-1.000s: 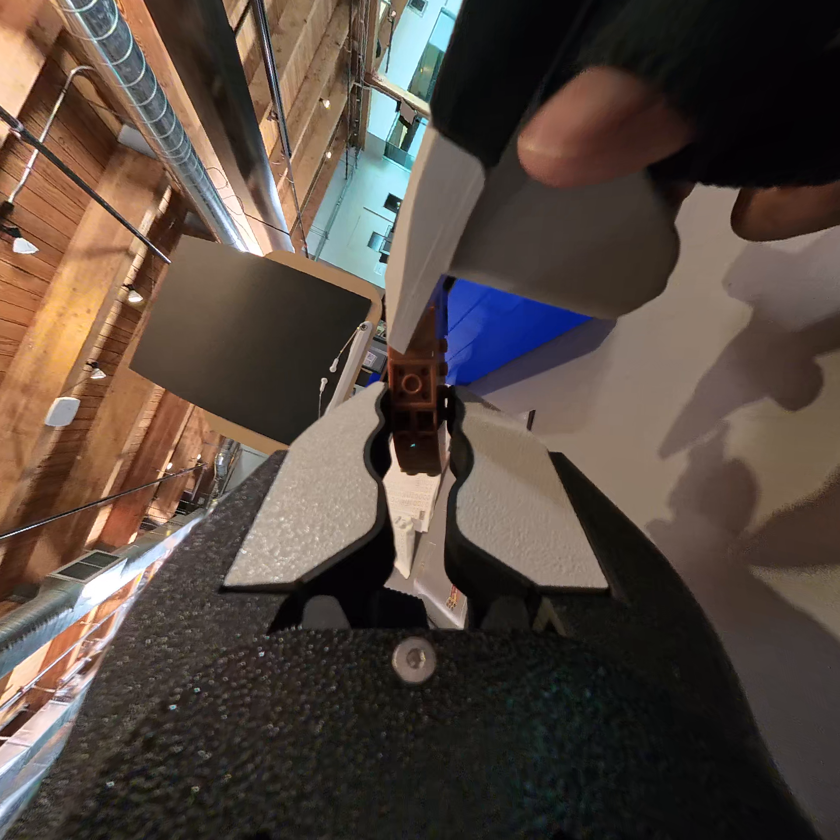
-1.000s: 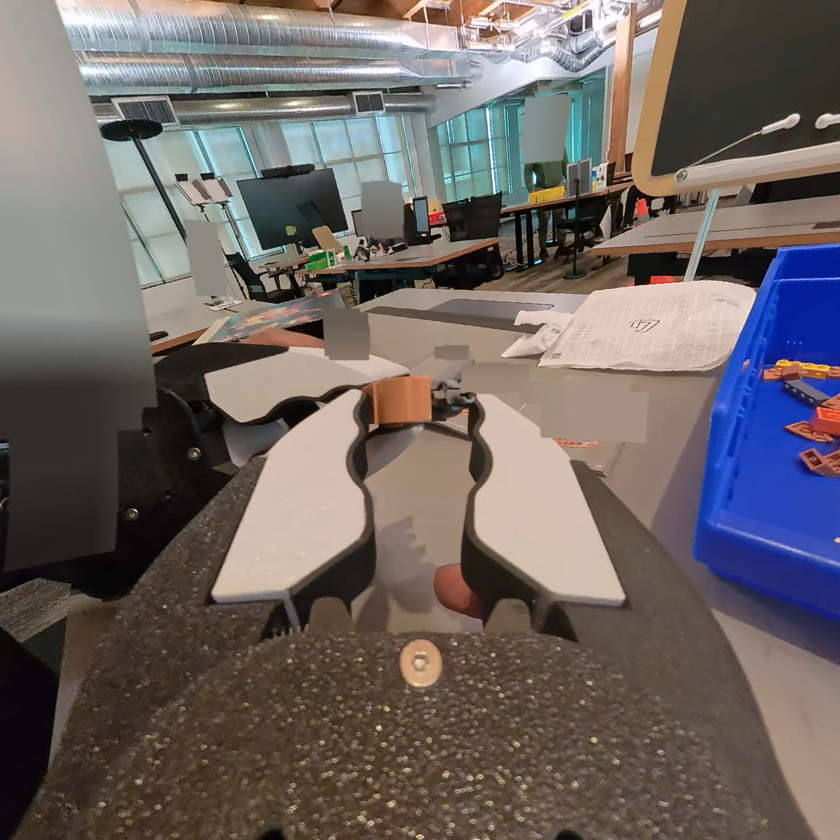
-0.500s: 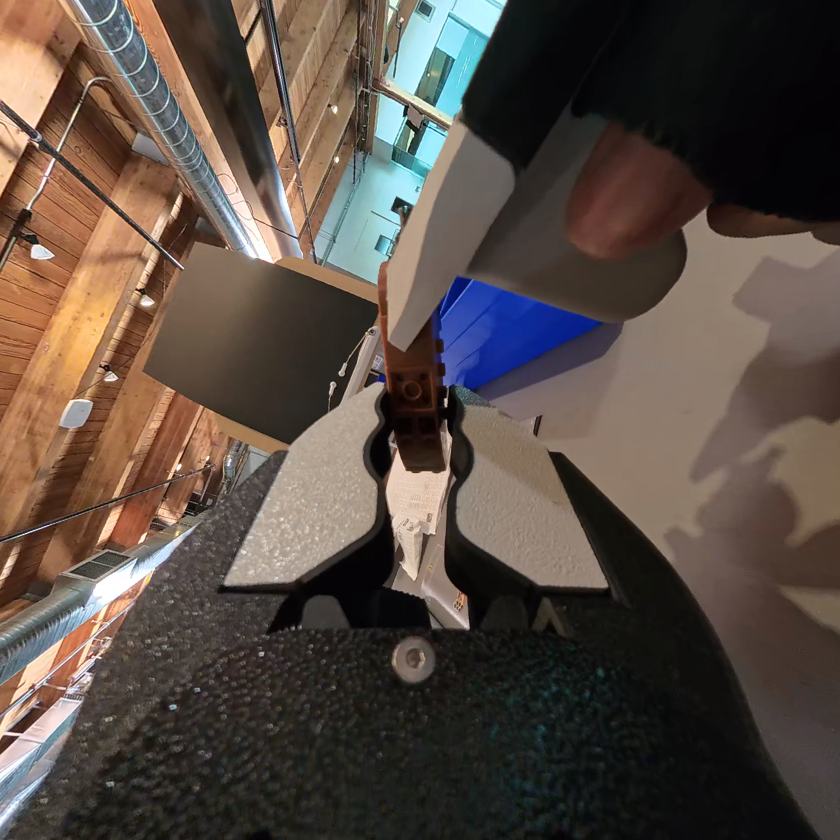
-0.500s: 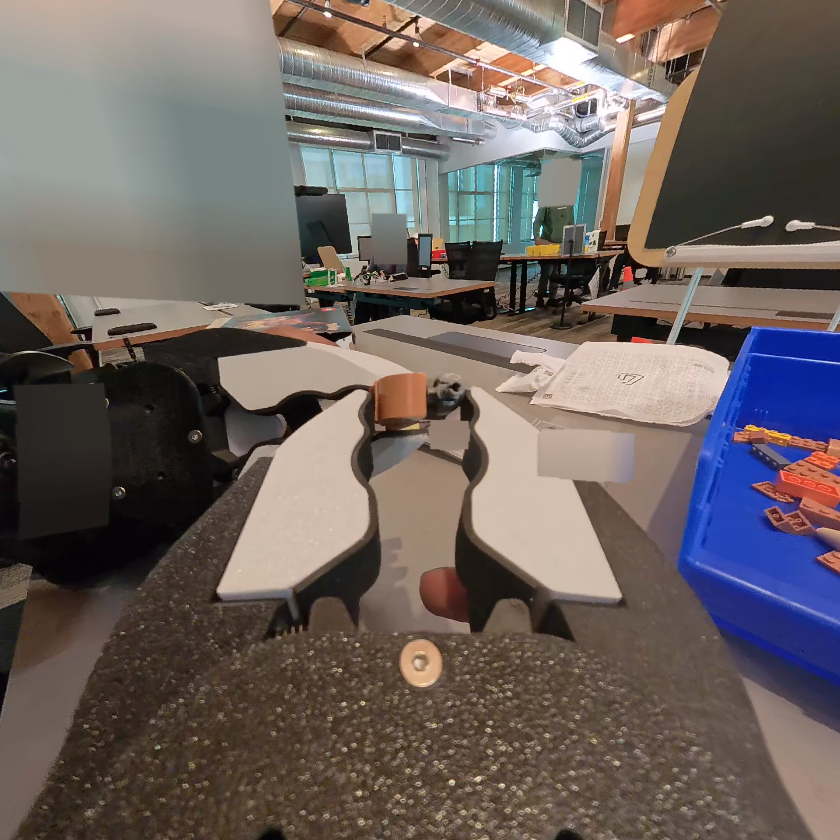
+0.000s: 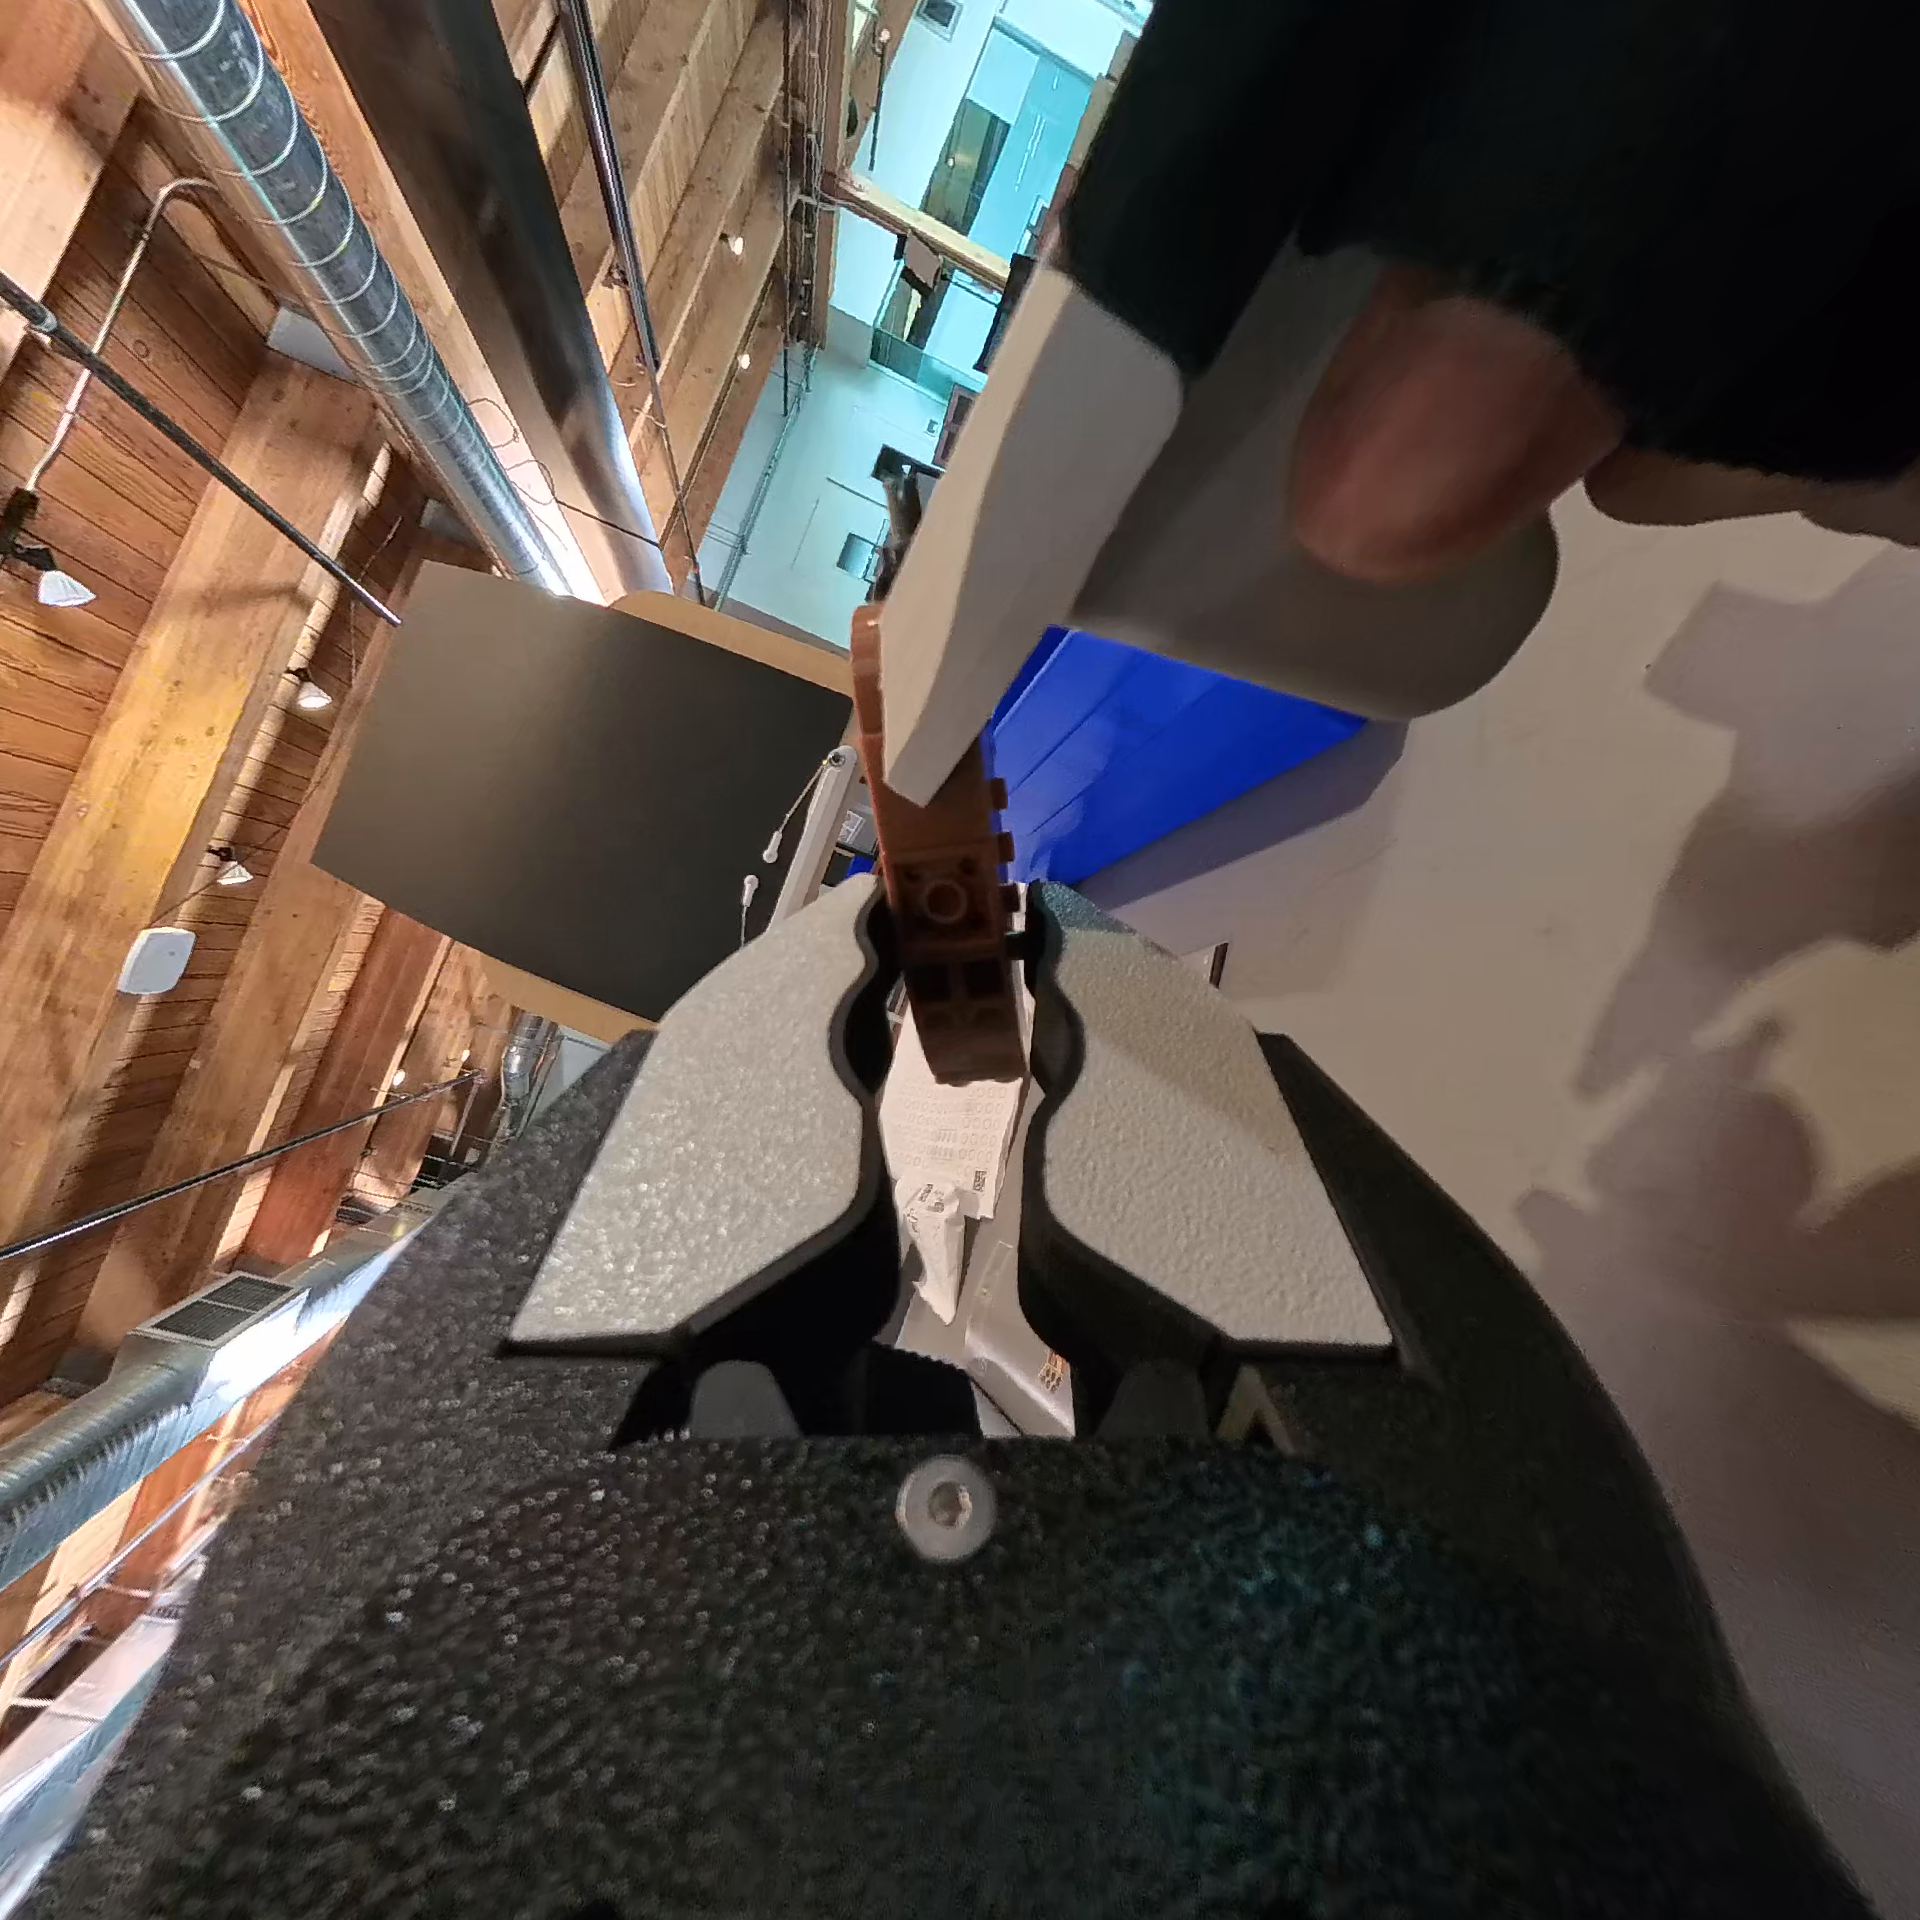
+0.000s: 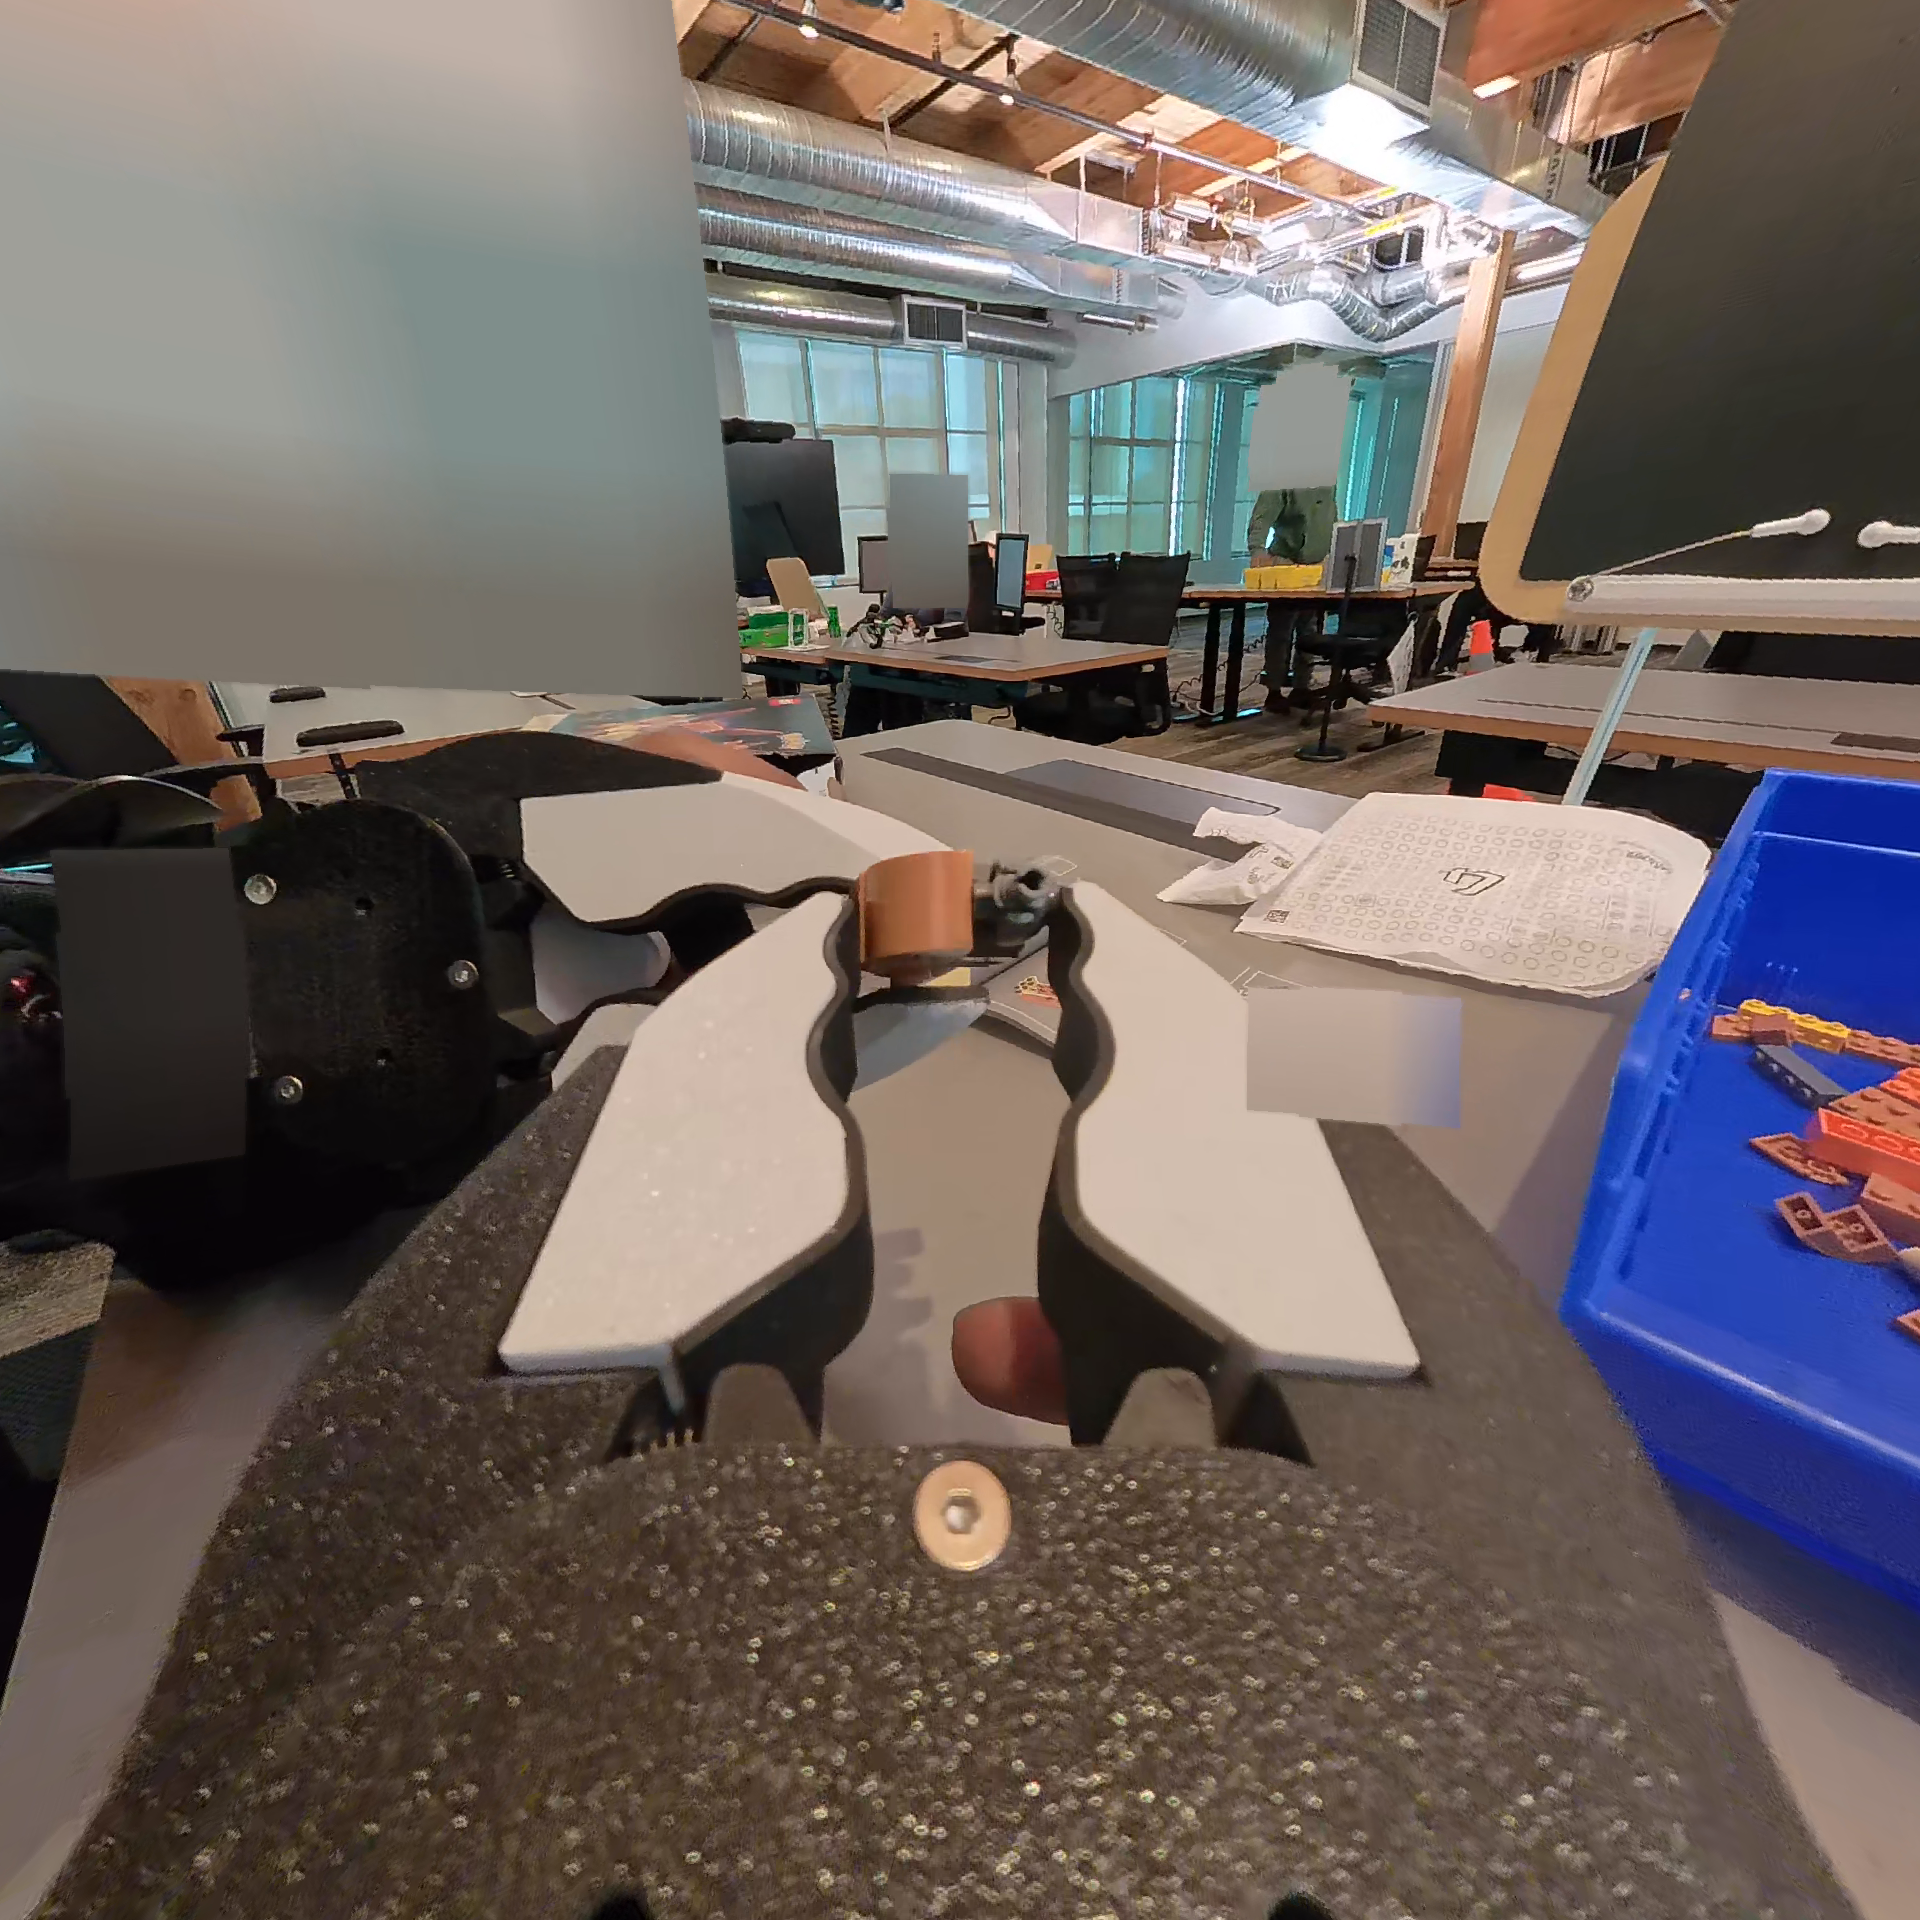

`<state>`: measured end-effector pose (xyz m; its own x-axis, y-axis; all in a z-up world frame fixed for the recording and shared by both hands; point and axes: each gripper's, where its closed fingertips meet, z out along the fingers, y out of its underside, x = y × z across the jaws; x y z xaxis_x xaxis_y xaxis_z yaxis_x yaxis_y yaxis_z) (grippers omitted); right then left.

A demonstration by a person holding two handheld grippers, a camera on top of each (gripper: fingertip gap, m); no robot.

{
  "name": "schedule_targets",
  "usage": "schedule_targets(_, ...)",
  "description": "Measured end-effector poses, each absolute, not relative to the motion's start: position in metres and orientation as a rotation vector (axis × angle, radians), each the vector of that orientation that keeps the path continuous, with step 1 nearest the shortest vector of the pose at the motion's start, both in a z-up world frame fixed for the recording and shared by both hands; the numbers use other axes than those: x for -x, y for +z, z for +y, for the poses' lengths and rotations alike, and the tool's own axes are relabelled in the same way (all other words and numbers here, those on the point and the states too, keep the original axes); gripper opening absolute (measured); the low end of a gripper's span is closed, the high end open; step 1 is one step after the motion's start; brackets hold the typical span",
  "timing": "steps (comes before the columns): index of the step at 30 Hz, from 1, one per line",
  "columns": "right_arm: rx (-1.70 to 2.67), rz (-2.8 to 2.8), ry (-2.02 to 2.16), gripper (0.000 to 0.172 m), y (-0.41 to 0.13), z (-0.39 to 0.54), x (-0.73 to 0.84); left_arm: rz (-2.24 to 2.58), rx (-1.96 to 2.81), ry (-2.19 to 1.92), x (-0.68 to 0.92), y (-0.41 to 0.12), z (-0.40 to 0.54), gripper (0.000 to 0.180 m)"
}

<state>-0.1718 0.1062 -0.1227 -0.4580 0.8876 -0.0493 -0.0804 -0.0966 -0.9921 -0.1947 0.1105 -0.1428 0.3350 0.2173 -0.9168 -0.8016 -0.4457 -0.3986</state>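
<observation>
Brown brick piece [image 5: 956, 966] between both grippers' fingers [image 5: 748, 1049]

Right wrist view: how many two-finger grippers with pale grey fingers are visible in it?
2. The right gripper is central, with a brown toy-brick piece between its fingertips. The left gripper reaches in from the left.

Open-plan office w/ loft look: rows of desks [image 6: 997, 655], monitors [image 6: 784, 499], chairs [image 6: 1132, 592], big windows [image 6: 883, 405], exposed ducts [image 6: 935, 156], wood beams [image 5: 125, 727].

Bin [image 6: 1714, 1195] right on table [image 6: 1455, 1174], bricks [image 6: 1849, 1132] inside, sheet [image 6: 1455, 894] perhaps behind.
</observation>
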Motion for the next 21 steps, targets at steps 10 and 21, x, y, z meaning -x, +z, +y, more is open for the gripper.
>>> schedule_targets(10,0.827,-1.399,1.719,0.036,-0.112,0.109,0.163,0.492,1.55,0.955,0.187,-0.13,0.105,0.031)
schedule_targets(21,0.787,-1.326,1.733,0.035,-0.102,0.116,0.158,0.113,1.486,-0.046,0.182,-0.12,0.087,0.044)
